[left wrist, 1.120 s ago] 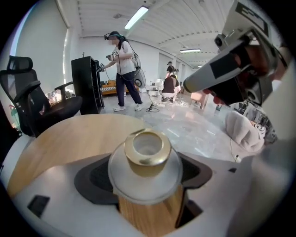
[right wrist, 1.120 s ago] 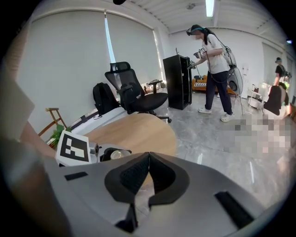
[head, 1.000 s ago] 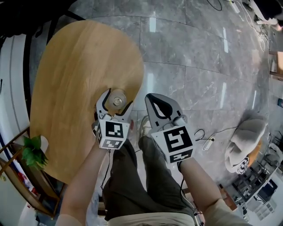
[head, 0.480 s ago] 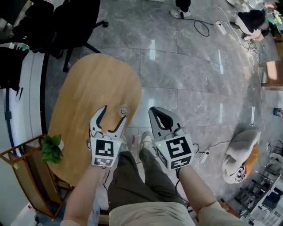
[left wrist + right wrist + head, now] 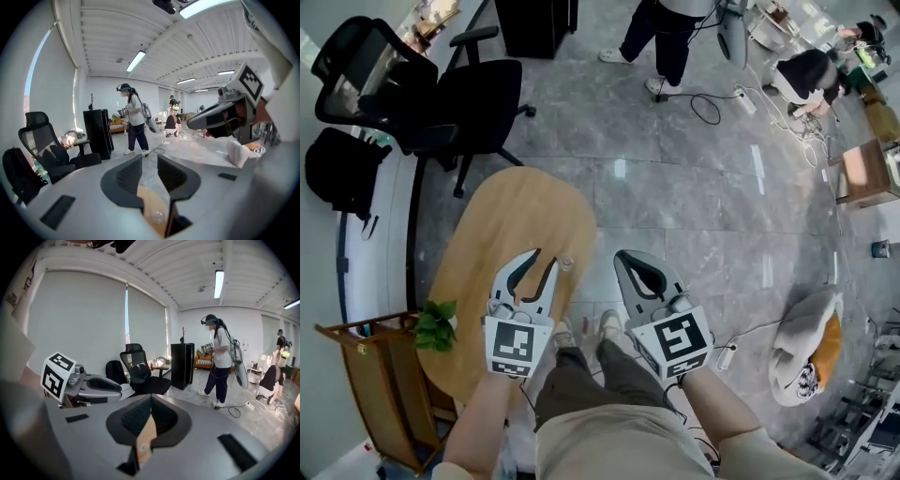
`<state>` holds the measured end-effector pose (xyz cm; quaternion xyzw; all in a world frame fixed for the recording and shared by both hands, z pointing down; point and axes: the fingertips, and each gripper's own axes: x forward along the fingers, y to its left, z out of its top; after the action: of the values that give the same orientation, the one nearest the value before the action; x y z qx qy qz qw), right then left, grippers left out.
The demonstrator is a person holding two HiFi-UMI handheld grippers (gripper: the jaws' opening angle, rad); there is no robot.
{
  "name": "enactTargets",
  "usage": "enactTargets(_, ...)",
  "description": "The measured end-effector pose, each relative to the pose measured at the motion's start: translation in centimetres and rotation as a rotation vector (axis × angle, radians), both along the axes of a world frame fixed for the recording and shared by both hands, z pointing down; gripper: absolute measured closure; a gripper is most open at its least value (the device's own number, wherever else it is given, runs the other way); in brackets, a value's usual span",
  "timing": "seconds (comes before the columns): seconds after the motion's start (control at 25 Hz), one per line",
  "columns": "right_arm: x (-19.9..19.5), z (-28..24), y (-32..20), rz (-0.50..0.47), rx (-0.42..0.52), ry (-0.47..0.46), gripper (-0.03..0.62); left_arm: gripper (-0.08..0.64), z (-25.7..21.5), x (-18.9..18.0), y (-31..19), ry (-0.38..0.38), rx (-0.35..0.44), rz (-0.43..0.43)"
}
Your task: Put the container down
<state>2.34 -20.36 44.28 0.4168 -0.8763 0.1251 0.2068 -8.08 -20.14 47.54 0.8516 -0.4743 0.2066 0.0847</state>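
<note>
Oval wooden table [image 5: 502,234] mostly bare. On it we see only small clear container [image 5: 566,265] at right edge and leafy plant [image 5: 436,326] at near left edge. Our left gripper [image 5: 546,259] hangs above table, jaws closing on nothing, container showing just past its right jaw tip. Wooden rack [image 5: 356,375] blocks left side. Black office chair [image 5: 459,94] stands beyond far end. Right of table, grey floor [image 5: 712,206] lies open. Cables [image 5: 712,108] and standing person [image 5: 670,37] are well off.
</note>
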Motion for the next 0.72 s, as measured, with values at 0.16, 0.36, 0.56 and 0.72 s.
enactTargets(0.16, -0.1, -4.4, 1.2, 0.004, 0.048, -0.013, 0.597, 0.501, -6.3, -1.3, 0.4, 0.021, 0.1, -0.048)
enactTargets(0.36, -0.1, -10.1, 2.7, 0.015, 0.12, -0.056, 0.597, 0.523, -13.0, -2.0, 2.1, 0.055, 0.17, -0.071)
enactTargets(0.56, 0.6, -16.7, 4.3, 0.023, 0.227, -0.067, 0.597, 0.537, -18.2, -1.9, 5.0, 0.049, 0.21, -0.061)
enactTargets(0.72, 0.4, -22.1, 5.7, 0.032, 0.342, -0.131, 0.597, 0.54, -21.5, -2.1, 7.1, 0.053, 0.239, -0.055)
